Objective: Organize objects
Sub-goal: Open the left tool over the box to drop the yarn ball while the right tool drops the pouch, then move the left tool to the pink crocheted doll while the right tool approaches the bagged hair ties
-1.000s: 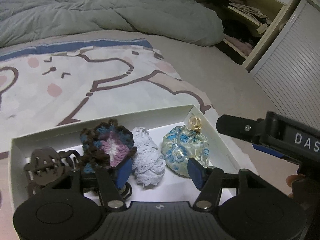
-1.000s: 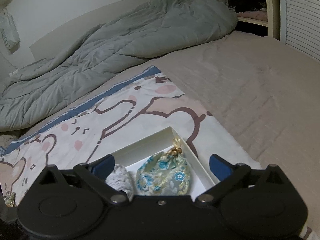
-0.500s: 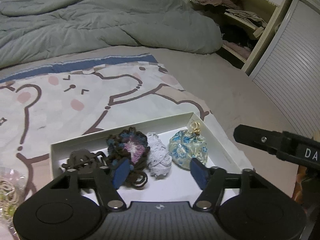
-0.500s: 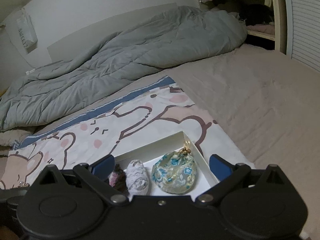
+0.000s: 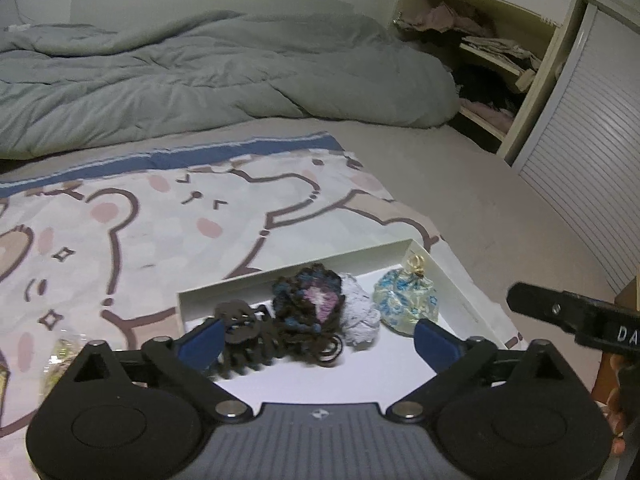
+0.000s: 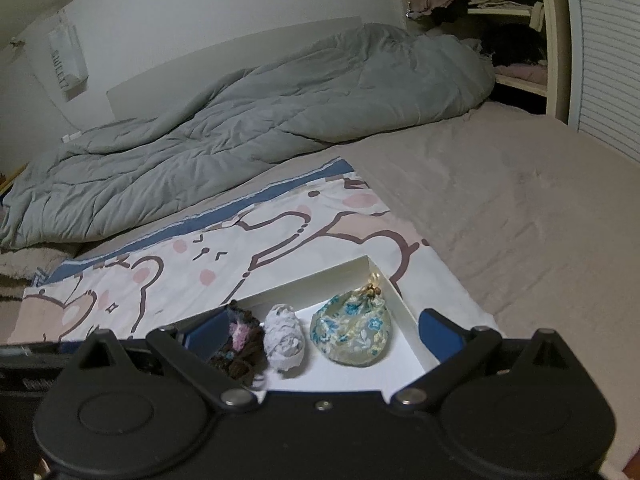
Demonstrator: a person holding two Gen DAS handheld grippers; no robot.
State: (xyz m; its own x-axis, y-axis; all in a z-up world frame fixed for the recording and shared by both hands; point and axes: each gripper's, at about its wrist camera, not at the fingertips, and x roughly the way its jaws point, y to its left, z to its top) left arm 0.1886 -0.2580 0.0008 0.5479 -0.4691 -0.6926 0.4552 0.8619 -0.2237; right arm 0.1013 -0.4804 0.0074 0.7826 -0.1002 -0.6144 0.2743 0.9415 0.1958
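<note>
White letters "DA" on the right tongs [image 5: 576, 316].

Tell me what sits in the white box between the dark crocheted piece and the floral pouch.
A pale lavender knitted bundle lies between the crocheted piece and the floral pouch in the white box. Both wrist views show it, the right most clearly.

You're in a dim bedroom w/ pale walls [image 6: 200, 12]. Grey duvet [image 5: 180, 80] bunched along the bed's far edge, beige sheet [image 6: 520, 208] bare at right. Open shelf unit [image 5: 492, 52] w/ clothes, slatted door [image 5: 592, 152] beside it.
</note>
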